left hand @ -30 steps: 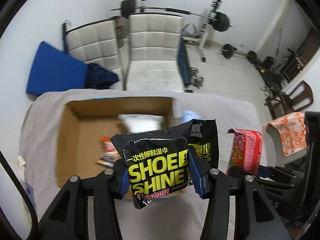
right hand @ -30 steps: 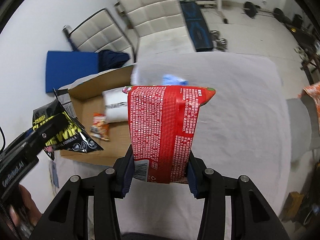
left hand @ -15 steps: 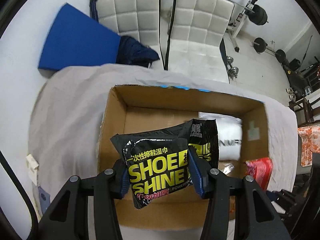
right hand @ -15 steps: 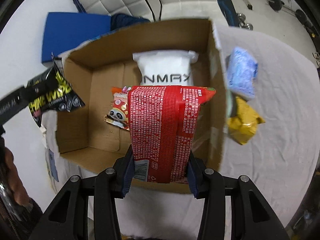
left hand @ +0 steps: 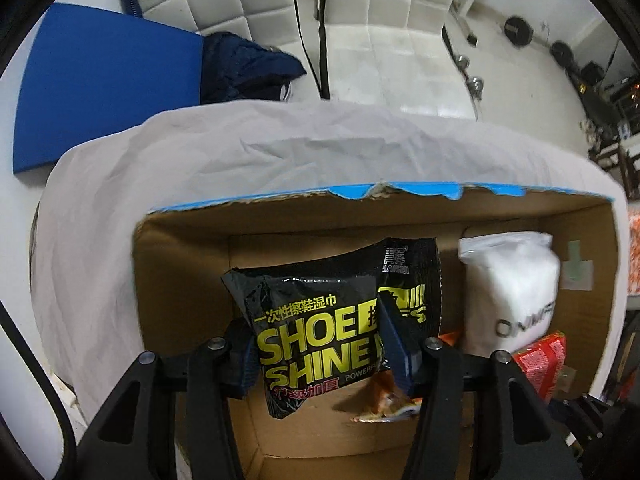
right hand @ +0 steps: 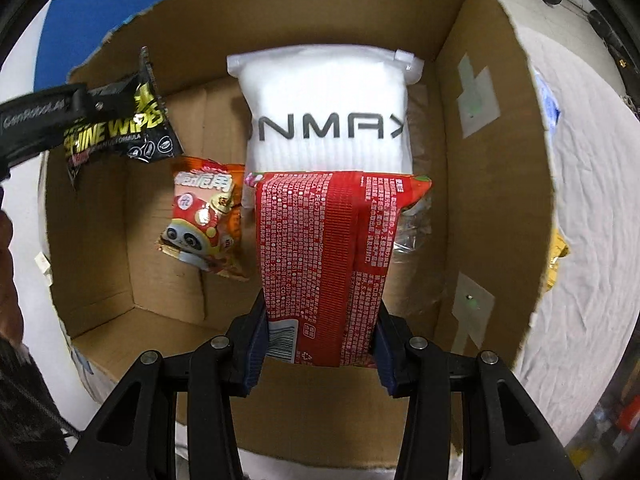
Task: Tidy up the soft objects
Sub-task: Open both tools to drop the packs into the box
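Note:
My left gripper (left hand: 320, 344) is shut on a black "SHOE SHINE" wipes packet (left hand: 320, 320) and holds it inside the open cardboard box (left hand: 180, 280), above the floor. It also shows at the box's left in the right wrist view (right hand: 116, 136). My right gripper (right hand: 320, 344) is shut on a red packet (right hand: 324, 256) and holds it over the box (right hand: 480, 160). On the box floor lie a white "ONMAX" pouch (right hand: 326, 112) and an orange panda snack packet (right hand: 204, 220).
The box sits on a table under a wrinkled white cloth (left hand: 240, 152). A yellow packet (right hand: 558, 256) and a blue packet (right hand: 548, 100) lie on the cloth right of the box. White chairs (left hand: 380, 20) and a blue mat (left hand: 100, 80) stand beyond the table.
Both grippers have moved forward and down into the box with their packets. The box now fills both views.

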The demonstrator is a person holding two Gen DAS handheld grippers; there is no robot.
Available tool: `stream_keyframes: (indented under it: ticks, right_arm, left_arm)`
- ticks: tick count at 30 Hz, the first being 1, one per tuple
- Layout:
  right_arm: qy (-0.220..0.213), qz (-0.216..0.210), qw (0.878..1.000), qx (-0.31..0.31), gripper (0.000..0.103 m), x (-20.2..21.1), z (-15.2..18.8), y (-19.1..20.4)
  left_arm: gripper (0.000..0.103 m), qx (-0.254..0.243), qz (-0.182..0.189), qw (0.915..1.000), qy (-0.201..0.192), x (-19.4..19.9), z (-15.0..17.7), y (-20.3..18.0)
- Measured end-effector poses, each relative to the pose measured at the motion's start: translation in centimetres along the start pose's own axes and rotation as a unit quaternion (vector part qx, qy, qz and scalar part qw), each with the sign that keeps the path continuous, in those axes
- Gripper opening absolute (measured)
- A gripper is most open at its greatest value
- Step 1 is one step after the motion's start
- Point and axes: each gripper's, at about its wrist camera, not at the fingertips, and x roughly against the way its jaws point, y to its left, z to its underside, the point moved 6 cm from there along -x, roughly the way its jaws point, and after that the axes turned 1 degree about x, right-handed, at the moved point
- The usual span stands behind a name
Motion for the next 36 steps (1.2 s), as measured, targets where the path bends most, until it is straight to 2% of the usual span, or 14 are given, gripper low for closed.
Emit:
stream_keyframes:
  ticks: [5,7,8,11,13,15,17,19,20,24,30,36]
  right_arm:
    - [0.017,0.007,1.0,-0.002,0.051,-1.4,-0.3,0.3]
    - [0.022,0.01,1.0,-0.005,0.072,-1.6,-0.6,0.2]
    - [0.022,0.015,1.0,-0.007,0.076,-1.7,-0.7,0.1]
    - [0.01,0.019,1.0,-0.007,0.079,-1.2,-1.4,0.0]
    - [0.001,0.02,1.0,-0.005,0.085,-0.5,-1.4,0.1]
    - [-0.006,0.017,1.0,-0.005,0.089,0.4,-1.2,0.0]
    - [-0.02,0.016,1.0,-0.003,0.09,1.2,-1.1,0.3]
    - [-0.035,0.018,0.999,0.001,0.1,2.0,-1.1,0.4]
    - [-0.047,0.022,0.999,0.007,0.102,2.6,-0.9,0.5]
    - [-0.091,0.025,0.995,0.018,0.102,5.1,0.1,1.0]
    - [-0.156,0.028,0.987,0.03,0.102,10.0,2.5,0.6]
    - [-0.205,0.033,0.977,0.043,0.102,15.0,5.7,-0.7]
  left_arm:
    - [0.054,0.018,0.001,0.9998,0.013,-0.5,-0.1,0.2]
    - [0.058,0.023,0.006,0.9997,0.007,-0.2,0.1,0.4]
    - [0.059,0.025,0.007,0.9997,0.002,0.2,0.2,0.4]
    - [0.071,0.023,0.006,0.9994,-0.024,1.9,0.8,0.2]
    - [0.08,0.023,0.012,0.9989,-0.038,3.1,1.2,0.1]
    - [0.094,0.026,0.017,0.9978,-0.057,4.8,2.1,0.1]
    - [0.097,0.03,0.024,0.9964,-0.076,6.5,3.0,0.0]
    - [0.097,0.034,0.025,0.9949,-0.091,7.8,3.7,0.1]
    - [0.098,0.037,0.025,0.9937,-0.103,8.8,4.3,0.1]
    - [0.098,0.051,0.023,0.9881,-0.143,12.3,6.9,0.5]
    - [0.098,0.058,0.012,0.9812,-0.184,16.7,11.6,-0.3]
    - [0.098,0.064,0.008,0.9765,-0.205,19.7,14.8,-1.5]
